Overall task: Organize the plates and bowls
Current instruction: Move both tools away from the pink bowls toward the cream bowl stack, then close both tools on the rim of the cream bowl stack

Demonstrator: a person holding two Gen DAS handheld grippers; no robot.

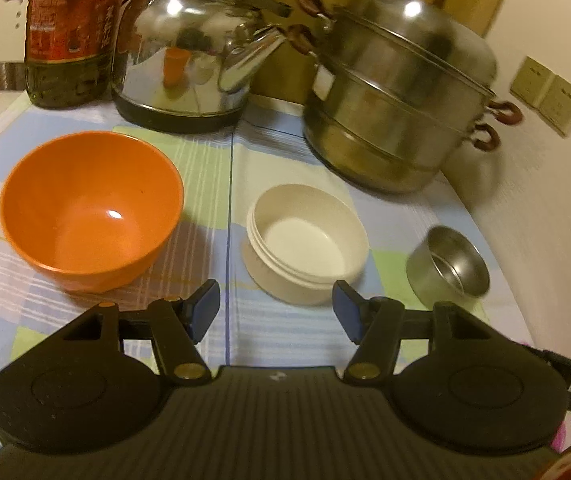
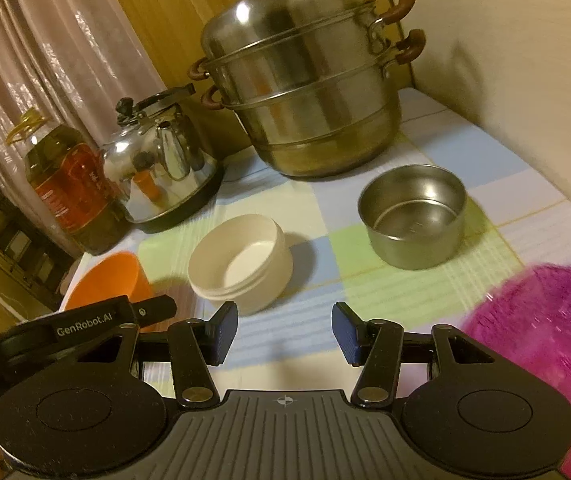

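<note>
Orange bowl (image 1: pixel 89 216), white bowl (image 1: pixel 305 242), steel cup (image 1: pixel 447 266) beyond empty left claw (image 1: pixel 276 311).

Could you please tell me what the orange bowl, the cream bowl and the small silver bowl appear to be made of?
Orange bowl: probably plastic or melamine, glossy, with one soft highlight. Cream bowl: likely matte plastic, dull and even in colour. Small silver bowl: metal, seemingly brushed stainless steel, with streaky grey reflections.

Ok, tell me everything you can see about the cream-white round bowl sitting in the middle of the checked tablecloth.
The cream-white round bowl looks like matte plastic, low and straight-walled, with ridged rings stepped just under its rim. It is empty and stands upright on the pastel checked tablecloth, between the glossy orange bowl and the small steel bowl, touching neither. Both open grippers are short of it; nothing grips it.
</note>
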